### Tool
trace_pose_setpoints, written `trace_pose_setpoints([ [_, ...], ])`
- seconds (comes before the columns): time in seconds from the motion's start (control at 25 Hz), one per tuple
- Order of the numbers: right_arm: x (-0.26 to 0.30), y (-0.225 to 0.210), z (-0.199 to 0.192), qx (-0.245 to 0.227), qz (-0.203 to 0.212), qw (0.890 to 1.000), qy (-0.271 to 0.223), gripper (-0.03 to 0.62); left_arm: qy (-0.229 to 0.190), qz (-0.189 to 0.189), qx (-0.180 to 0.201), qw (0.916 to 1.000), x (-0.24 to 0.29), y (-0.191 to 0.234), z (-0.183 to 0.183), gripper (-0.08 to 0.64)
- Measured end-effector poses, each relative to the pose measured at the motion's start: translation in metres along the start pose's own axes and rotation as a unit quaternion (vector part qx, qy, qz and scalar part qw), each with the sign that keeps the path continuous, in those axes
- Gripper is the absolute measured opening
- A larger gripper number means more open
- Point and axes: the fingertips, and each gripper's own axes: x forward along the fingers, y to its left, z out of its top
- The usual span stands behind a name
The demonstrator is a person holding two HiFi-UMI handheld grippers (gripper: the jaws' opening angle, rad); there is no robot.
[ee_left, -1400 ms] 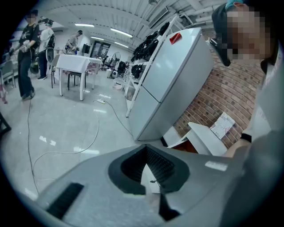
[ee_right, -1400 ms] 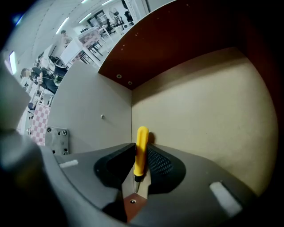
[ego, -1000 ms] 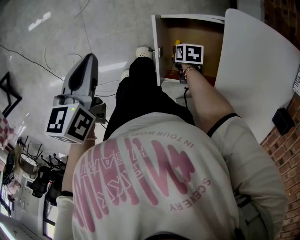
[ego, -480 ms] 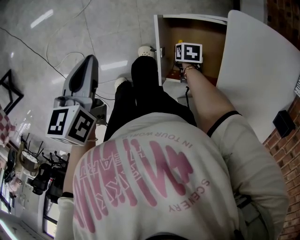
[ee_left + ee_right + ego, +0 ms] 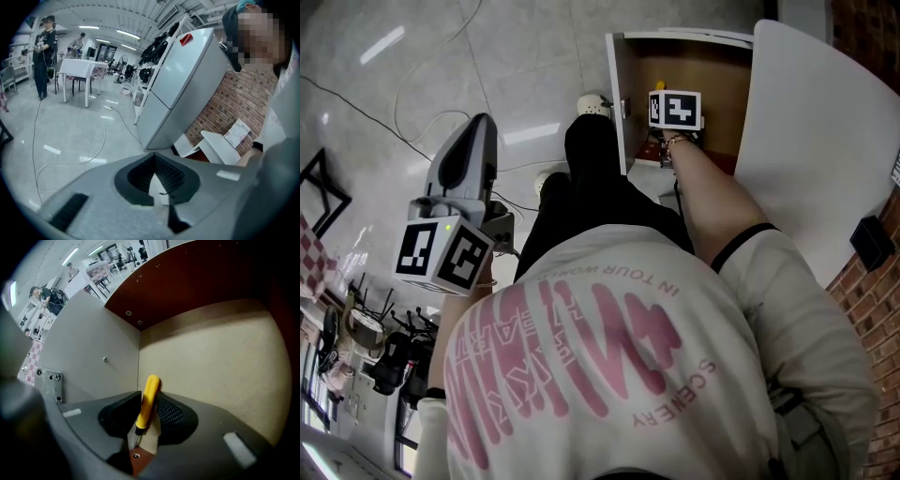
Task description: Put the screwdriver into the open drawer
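A yellow-handled screwdriver (image 5: 146, 404) lies on the beige bottom of the open drawer (image 5: 211, 357), close to its white side wall. My right gripper (image 5: 149, 395) points straight down into the drawer, and its jaws have just been opening. The handle stands between the pads with a gap on its left side. In the head view the drawer (image 5: 712, 66) shows at the top, and only the right gripper's marker cube (image 5: 675, 110) is visible inside it. My left gripper (image 5: 480, 120) hangs over the floor at the left, shut and holding nothing.
A big white panel (image 5: 806, 141) stands to the right of the drawer, with a brick wall (image 5: 872, 281) beyond it. Cables (image 5: 422, 122) run across the shiny floor. The left gripper view shows a tall white fridge (image 5: 183, 84), a white table (image 5: 79, 70) and people far off.
The person's dark-trousered legs have shifted slightly. Both grippers stay where they were.
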Motion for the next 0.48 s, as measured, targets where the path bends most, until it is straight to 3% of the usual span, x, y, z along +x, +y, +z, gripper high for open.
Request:
trace_pose_setpoints([
  [0.48, 0.002, 0.004, -0.001, 0.0, -0.013, 1.0, -0.008, 0.123, 0.0, 0.003, 0.0, 1.0, -0.013, 0.014, -0.007, 0.003],
])
